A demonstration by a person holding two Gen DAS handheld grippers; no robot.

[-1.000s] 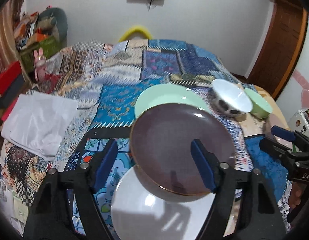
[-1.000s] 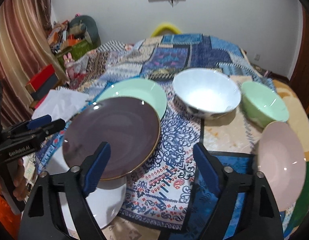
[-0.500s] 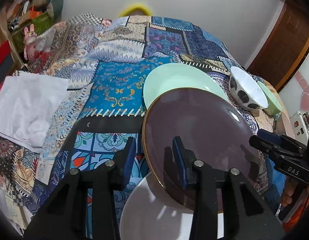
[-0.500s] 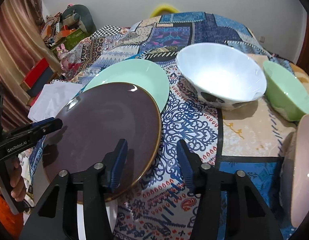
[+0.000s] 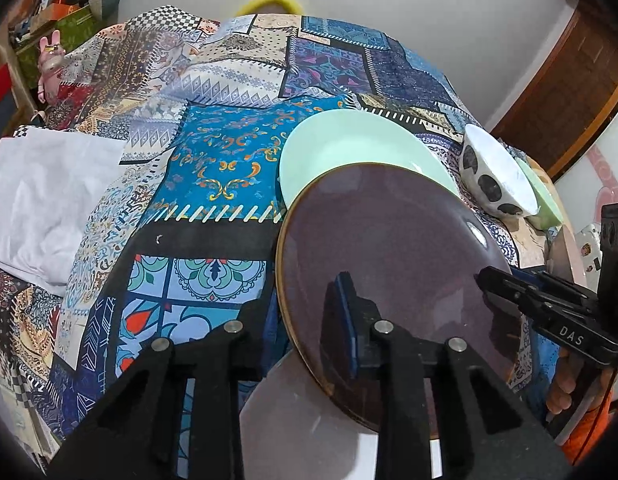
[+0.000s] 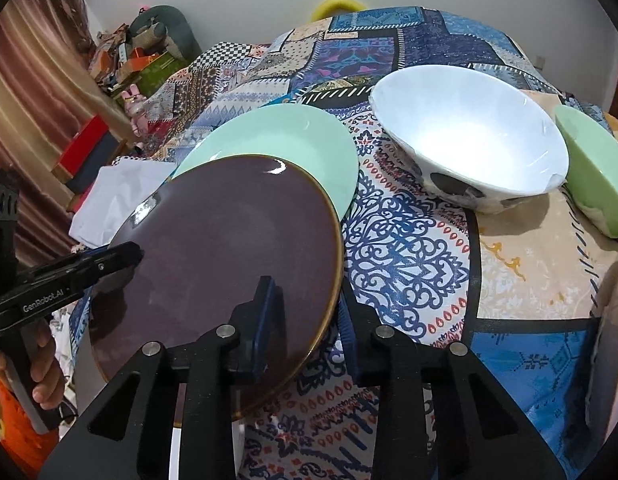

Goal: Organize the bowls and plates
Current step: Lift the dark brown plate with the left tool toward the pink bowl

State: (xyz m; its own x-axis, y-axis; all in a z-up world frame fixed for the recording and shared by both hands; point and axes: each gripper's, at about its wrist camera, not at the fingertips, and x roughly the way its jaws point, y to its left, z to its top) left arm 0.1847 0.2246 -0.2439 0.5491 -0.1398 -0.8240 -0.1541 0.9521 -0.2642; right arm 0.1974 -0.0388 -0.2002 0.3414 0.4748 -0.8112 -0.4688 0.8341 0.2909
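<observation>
**Both grippers clamped on the rim of the dark plate**

Your left gripper (image 5: pixel 309 344) and your right gripper (image 6: pixel 305 328) each grip the round, glossy dark brown-purple plate with a thin golden rim (image 5: pixel 389 256), one at its left edge, one at its right. Both pairs of jaws have just been closing, and each now has one blue pad (image 5: pixel 347 320) on the plate's upper face with its partner beneath the rim. The plate is tilted, its far edge overlapping the pale mint-green round plate (image 5: pixel 349 144) lying flat on the patchwork cloth (image 5: pixel 213 168). Its near edge sits over a plain white plate (image 5: pixel 309 432), though you cannot tell whether the two touch. Its surface is unmarked and shows bright reflections near the far rim.

To the right stand a white bowl with dark spots on its outside (image 6: pixel 473 136) and, just beside it, a light green bowl (image 6: pixel 597 168). A white folded cloth (image 5: pixel 41 196) lies well apart at left.
</observation>
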